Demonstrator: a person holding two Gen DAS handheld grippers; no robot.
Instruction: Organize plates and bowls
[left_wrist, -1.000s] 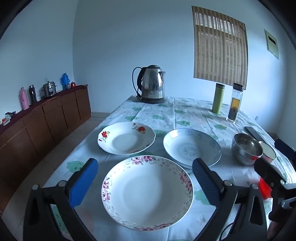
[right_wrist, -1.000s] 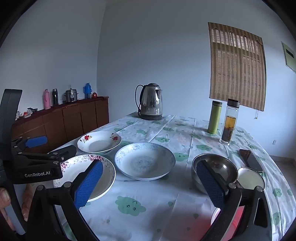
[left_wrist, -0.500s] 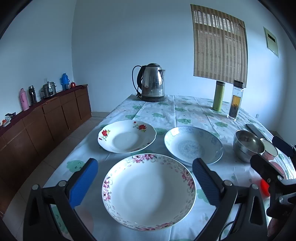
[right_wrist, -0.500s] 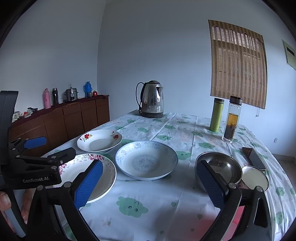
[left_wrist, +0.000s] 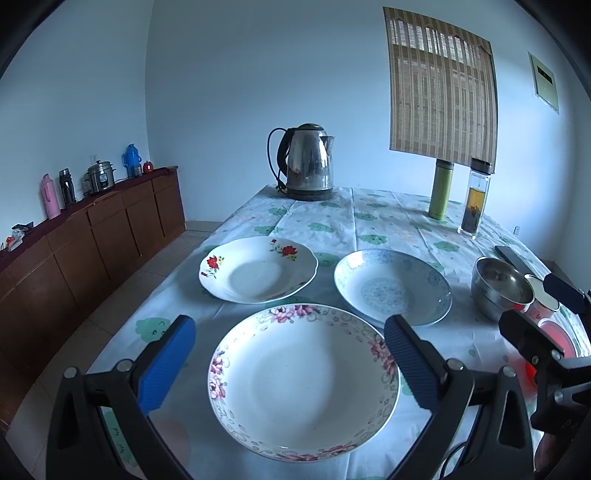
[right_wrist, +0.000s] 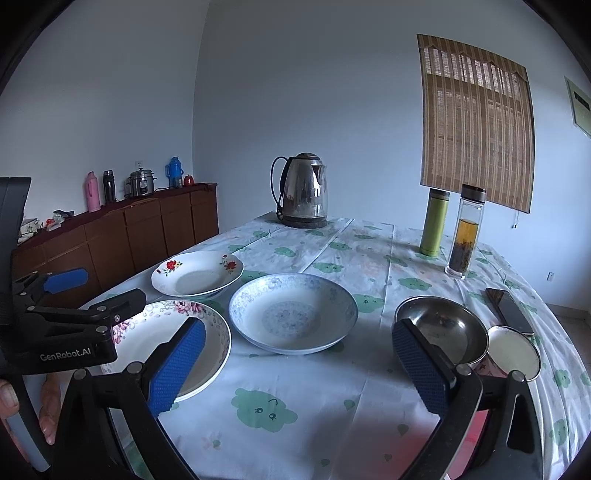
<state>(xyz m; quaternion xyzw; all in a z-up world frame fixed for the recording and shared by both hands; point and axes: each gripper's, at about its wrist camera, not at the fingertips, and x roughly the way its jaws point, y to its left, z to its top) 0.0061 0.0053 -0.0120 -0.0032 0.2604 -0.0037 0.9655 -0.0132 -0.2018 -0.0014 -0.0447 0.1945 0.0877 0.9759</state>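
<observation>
A pink-flowered plate (left_wrist: 303, 380) lies nearest on the table, and my left gripper (left_wrist: 290, 349) hangs open above it, its blue pads to either side. Behind it sit a red-flowered plate (left_wrist: 258, 268) and a blue-patterned plate (left_wrist: 391, 291). A steel bowl (left_wrist: 500, 286) stands to the right. My right gripper (right_wrist: 299, 354) is open over bare tablecloth, with the blue-patterned plate (right_wrist: 293, 317) ahead and the steel bowl (right_wrist: 441, 326) by its right finger. The pink-flowered plate (right_wrist: 177, 339) lies beside its left finger. The left gripper (right_wrist: 66, 295) shows at that view's left edge.
A steel kettle (left_wrist: 306, 162) stands at the table's far end. A green flask (right_wrist: 436, 223) and a glass tea bottle (right_wrist: 465, 230) stand at the back right, a phone (right_wrist: 509, 310) and a small white-lidded cup (right_wrist: 513, 350) to the right. A wooden sideboard (left_wrist: 92, 236) lines the left wall.
Both grippers have risen slightly and tipped, so the plates sit a little lower in the views. Nothing on the table has moved and both grippers stay open.
</observation>
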